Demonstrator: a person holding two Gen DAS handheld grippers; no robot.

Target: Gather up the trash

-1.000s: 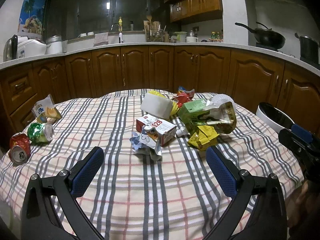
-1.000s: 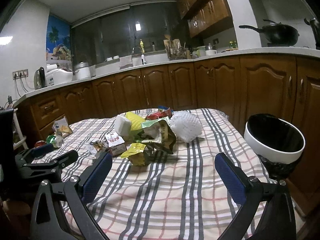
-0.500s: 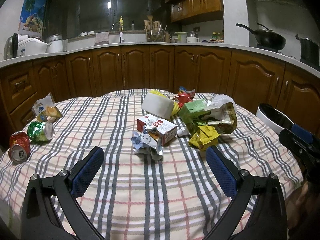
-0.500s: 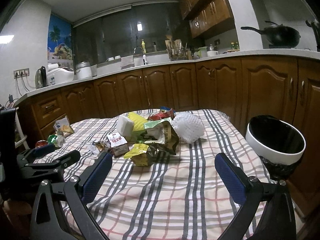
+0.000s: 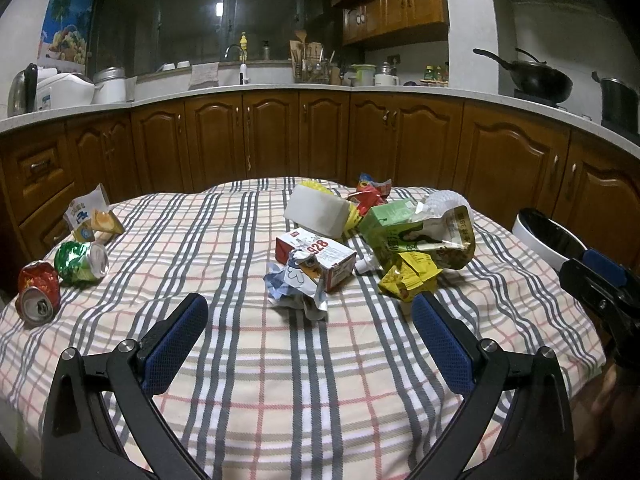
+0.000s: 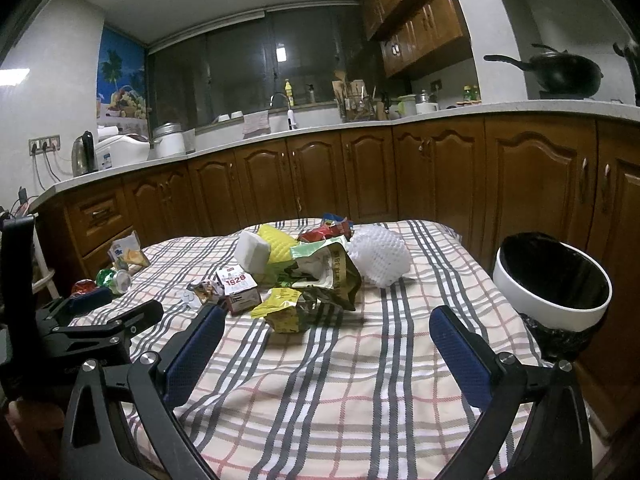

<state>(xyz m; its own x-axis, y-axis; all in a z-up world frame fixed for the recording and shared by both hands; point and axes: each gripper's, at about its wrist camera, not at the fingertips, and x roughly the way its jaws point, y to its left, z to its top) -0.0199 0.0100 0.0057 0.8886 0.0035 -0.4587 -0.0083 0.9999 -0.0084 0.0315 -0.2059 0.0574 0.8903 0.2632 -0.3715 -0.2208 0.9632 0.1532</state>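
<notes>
Nothing on the checked tablecloth (image 5: pixel 240 360) has shifted over the last second, and both grippers hang where they were, low over the near edge. On the left gripper (image 5: pixel 308 312) the blue pads are spread wide with nothing between them; just beyond its gap lies a crumpled paper wrapper (image 5: pixel 298 286), touching the red-and-white carton (image 5: pixel 320 254), which lies on its side with its long axis running from far left to near right. On the right gripper (image 6: pixel 328 330) the pads are likewise held wide apart and empty, aimed at the yellow wrapper (image 6: pixel 282 304) and the big torn snack bag (image 6: pixel 328 274) behind it. A white foam net (image 6: pixel 380 258) sits just right of that bag. At the table's left edge two crushed cans lie on their sides, the green can (image 5: pixel 82 260) and the red can (image 5: pixel 38 294), both with their tops facing the near side. The white bin with a black liner (image 6: pixel 552 280) stands beside the table's right edge.
</notes>
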